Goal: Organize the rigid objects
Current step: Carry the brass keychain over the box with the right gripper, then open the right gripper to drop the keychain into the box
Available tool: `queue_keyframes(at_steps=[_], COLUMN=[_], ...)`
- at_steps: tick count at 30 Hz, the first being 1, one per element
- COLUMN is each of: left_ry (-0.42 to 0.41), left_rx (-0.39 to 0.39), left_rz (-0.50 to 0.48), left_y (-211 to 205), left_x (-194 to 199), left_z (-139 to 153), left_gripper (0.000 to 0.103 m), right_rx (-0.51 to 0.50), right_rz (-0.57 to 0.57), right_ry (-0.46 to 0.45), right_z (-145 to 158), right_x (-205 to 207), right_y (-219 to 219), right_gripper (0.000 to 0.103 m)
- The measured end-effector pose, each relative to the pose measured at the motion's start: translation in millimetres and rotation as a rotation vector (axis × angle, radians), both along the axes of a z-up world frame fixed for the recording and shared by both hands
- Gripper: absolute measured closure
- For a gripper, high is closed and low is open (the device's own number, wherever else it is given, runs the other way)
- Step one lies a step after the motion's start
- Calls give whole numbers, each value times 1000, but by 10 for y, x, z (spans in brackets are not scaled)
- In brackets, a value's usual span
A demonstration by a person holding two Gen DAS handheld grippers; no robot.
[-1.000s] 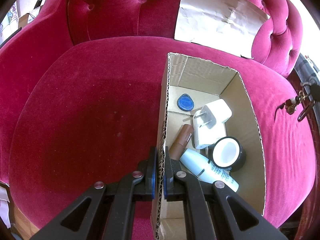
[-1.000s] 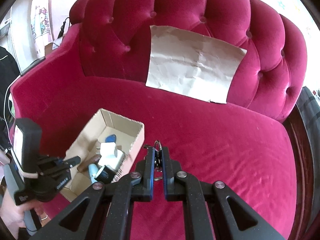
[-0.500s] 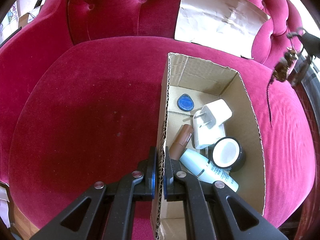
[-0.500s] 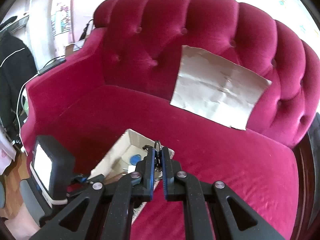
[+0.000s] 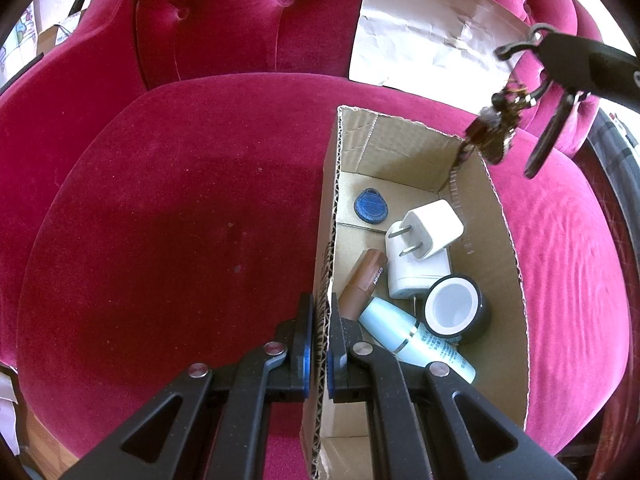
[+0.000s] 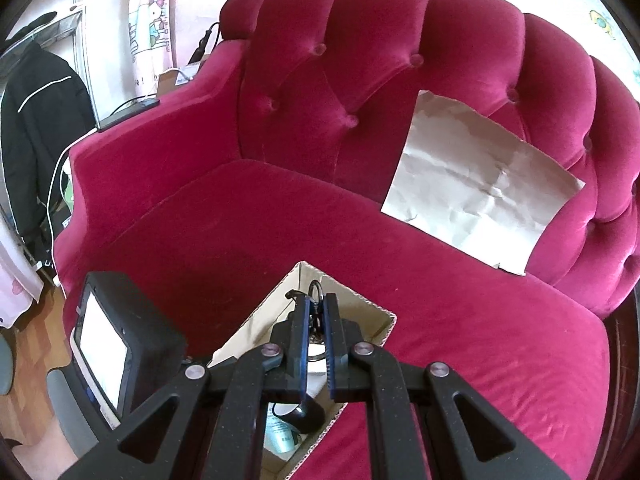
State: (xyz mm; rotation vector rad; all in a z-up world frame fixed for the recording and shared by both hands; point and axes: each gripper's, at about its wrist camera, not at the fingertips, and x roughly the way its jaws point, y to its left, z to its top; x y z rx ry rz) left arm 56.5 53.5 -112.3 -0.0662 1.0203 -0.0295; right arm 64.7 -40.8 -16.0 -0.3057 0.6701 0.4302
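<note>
Pointing steeply down at the sofa seat, the left tongs (image 5: 317,334) are clamped tight on the near wall of the cardboard box (image 5: 505,216), one finger outside, one inside, pads pressing the corrugated edge. That box sits on the red velvet sofa (image 5: 168,216), toward 3 o'clock in the left wrist view.

Right tongs (image 6: 316,330) tilt down less steeply and hang over the far end of the box. They're squeezed closed on a key bunch (image 5: 494,128); in the right wrist view you can see its ring (image 6: 315,290) poking out just past the fingertips. From the left wrist camera the bunch dangles at about 1 o'clock, over the box's far right corner, not touching the cardboard as far as I can tell, with one dark key (image 5: 546,140) swinging off to the right.

Inside the box: blue fob (image 5: 371,211) at the far end, white charger plug (image 5: 424,240) in the middle, brown tube (image 5: 366,282) along the left wall, pale blue bottle (image 5: 416,338) and a black-rimmed round jar (image 5: 456,308) at the near end.

Crumpled sheet of paper (image 6: 476,184) leans on the sofa back at 2 o'clock.
</note>
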Motion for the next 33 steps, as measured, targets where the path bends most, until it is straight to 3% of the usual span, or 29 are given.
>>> queue_keyframes(at_steps=[26, 33], left_ry=[1, 1], left_rx=[-2, -2], left_rz=[2, 3], left_y=[2, -8], left_x=[3, 6], left_z=[0, 6], left_gripper=[98, 98], right_rx=[5, 0], right_rz=[42, 52], right_ry=[159, 163], right_z=[-498, -522], right_x=[299, 308], right_y=[54, 79], right_gripper=[98, 98])
